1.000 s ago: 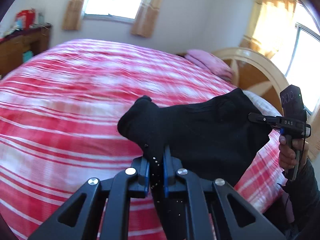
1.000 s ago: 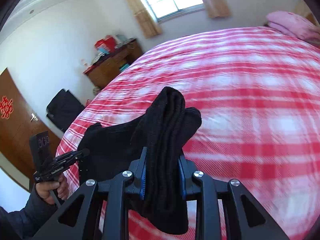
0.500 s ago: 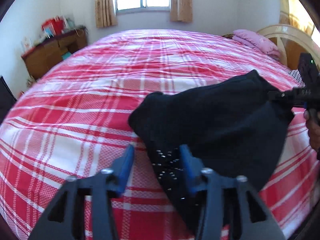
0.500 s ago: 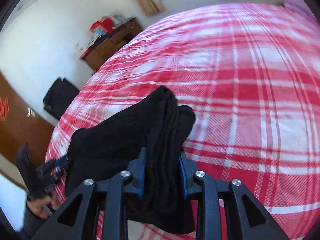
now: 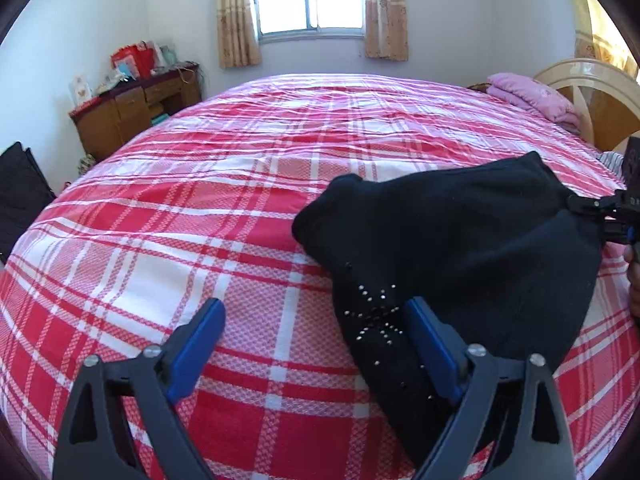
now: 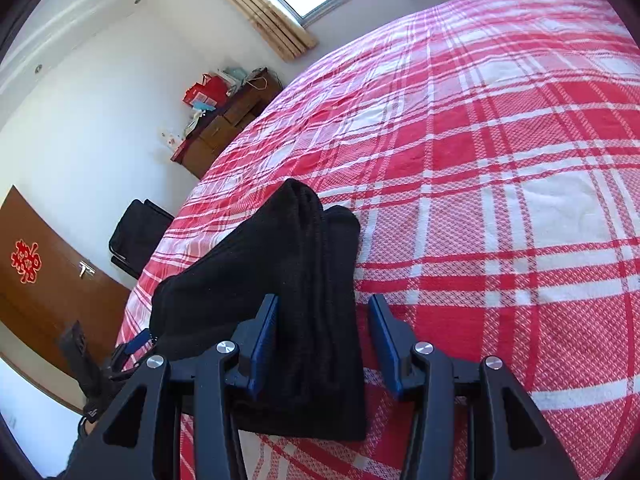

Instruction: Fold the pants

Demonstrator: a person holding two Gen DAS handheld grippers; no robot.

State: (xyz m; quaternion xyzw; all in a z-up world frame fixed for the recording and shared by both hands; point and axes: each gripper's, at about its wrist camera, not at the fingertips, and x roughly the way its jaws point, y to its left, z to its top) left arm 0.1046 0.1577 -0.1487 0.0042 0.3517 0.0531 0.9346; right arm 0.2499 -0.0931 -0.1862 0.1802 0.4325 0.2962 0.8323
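Left gripper [image 5: 314, 338] gapes wide at lower frame; right gripper [image 6: 324, 336] is parted, releasing the black pants [image 5: 460, 248]. Soft, floppy knit; pinch folded edges.

The wide red plaid bed [image 5: 200, 208] lies open ahead and left of the folded black pants [image 5: 460, 248], with only the pink pillows [image 5: 532, 96] and wooden headboard [image 5: 600, 92] bounding its far right edge.
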